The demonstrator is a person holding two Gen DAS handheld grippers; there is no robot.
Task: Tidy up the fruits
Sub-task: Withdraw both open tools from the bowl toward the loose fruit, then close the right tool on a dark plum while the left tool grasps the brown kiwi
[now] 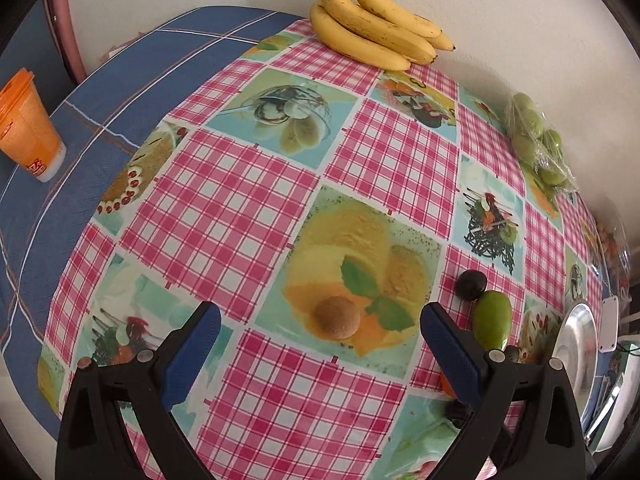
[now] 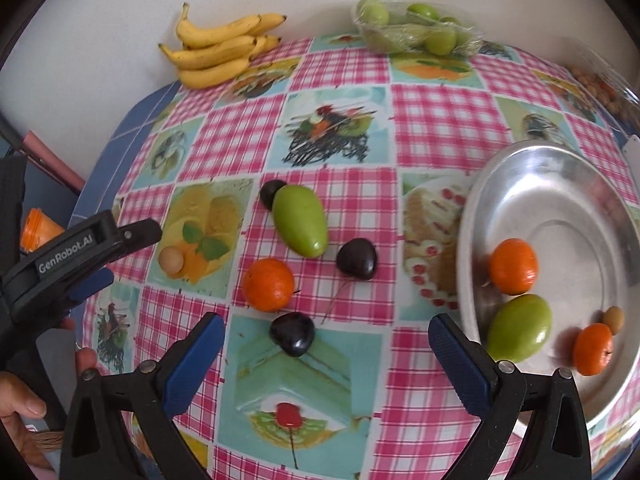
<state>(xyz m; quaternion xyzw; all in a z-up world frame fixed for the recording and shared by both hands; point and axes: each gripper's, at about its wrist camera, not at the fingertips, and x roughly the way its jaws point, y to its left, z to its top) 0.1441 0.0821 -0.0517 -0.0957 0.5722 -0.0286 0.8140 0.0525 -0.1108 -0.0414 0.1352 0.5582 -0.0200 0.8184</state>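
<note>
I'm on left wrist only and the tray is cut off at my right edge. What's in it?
Observer: Right wrist shows the metal tray holding two oranges, a green fruit and a small tan ball.
Operator: What's loose behind my right finger?
Observer: An orange and two dark plums, beside the green fruit you see.
Operator: Right hand-held gripper busy?
Observer: No. The right hand-held gripper is open and empty, above the nearest plum.
Operator: And mine?
Observer: The left hand-held gripper is open, with a tan ball between its fingers, untouched.
</note>
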